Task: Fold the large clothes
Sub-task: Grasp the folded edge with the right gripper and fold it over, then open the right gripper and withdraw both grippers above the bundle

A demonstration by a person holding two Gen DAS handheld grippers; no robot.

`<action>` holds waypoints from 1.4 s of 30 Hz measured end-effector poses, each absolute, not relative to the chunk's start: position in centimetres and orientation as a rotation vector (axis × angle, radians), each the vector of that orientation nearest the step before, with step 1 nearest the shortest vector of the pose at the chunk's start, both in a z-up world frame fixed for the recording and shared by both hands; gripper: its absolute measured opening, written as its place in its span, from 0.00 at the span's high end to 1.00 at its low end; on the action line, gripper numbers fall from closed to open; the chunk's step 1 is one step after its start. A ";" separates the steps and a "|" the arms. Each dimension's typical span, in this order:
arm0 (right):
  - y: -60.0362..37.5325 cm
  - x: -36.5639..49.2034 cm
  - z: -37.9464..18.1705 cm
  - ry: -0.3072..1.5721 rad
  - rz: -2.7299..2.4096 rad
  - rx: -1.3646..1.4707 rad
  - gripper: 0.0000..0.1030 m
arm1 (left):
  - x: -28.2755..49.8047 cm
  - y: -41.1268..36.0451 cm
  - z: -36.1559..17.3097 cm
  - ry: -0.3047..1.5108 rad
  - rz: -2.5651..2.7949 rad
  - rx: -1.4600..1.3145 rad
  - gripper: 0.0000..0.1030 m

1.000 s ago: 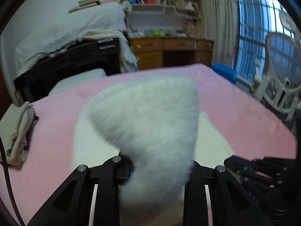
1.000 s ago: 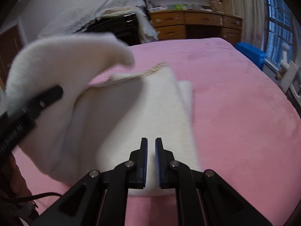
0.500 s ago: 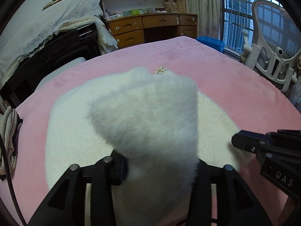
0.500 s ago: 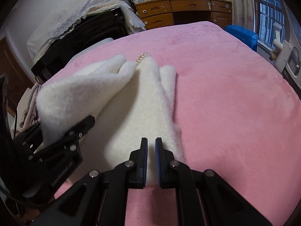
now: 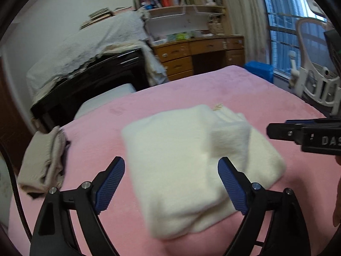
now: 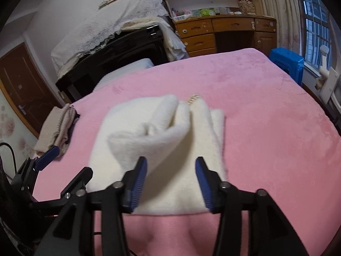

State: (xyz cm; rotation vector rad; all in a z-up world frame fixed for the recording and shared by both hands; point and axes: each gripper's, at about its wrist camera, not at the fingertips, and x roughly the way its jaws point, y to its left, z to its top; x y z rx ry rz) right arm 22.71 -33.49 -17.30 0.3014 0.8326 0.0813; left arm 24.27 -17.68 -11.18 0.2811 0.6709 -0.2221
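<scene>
A white fluffy garment [image 5: 181, 166] lies folded on the pink bed cover [image 5: 266, 98]. One flap [image 5: 229, 140] is blurred, settling on top of its right half. My left gripper [image 5: 171, 182] hovers above the near edge. Its jaws are opening wide, and the garment shows between them with no pad touching it. In the right wrist view the garment [image 6: 170, 132] lies bunched just beyond my right gripper [image 6: 171, 181]. Those jaws are opening too and grip nothing. The left gripper [image 6: 45, 157] shows low on the left there, and the right gripper [image 5: 302, 136] sits at the right edge of the left view.
A beige pile of folded clothes [image 5: 44, 160] sits at the bed's left edge. Behind the bed stand a black piano under a lace cloth [image 5: 89, 79], a wooden desk [image 5: 198, 53], a blue bin [image 5: 259, 70] and a white chair [image 5: 315, 83].
The left gripper let go of the fluffy flap, which dropped onto the garment. The right gripper went from shut to open. Both grippers rose and drew back from the garment.
</scene>
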 end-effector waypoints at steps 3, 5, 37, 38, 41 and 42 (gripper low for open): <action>-32.0 23.5 -16.9 0.846 0.120 0.322 0.31 | 24.5 -15.2 -10.9 0.746 -0.155 0.269 0.14; -30.9 24.3 -17.0 0.858 0.110 0.305 0.24 | 24.7 -13.5 -11.2 0.790 -0.126 0.227 0.14; -38.0 23.0 -27.6 0.939 -0.154 0.279 0.84 | 30.8 -14.4 -20.4 0.974 -0.361 0.137 0.33; -38.2 23.0 -28.2 0.944 -0.161 0.300 0.83 | 30.9 -14.6 -20.9 0.986 -0.362 0.140 0.33; -38.3 23.1 -29.0 0.942 -0.172 0.324 0.82 | 31.2 -14.7 -22.2 1.021 -0.359 0.127 0.33; -38.3 23.1 -29.1 0.943 -0.172 0.321 0.81 | 31.3 -14.6 -22.4 1.030 -0.360 0.114 0.33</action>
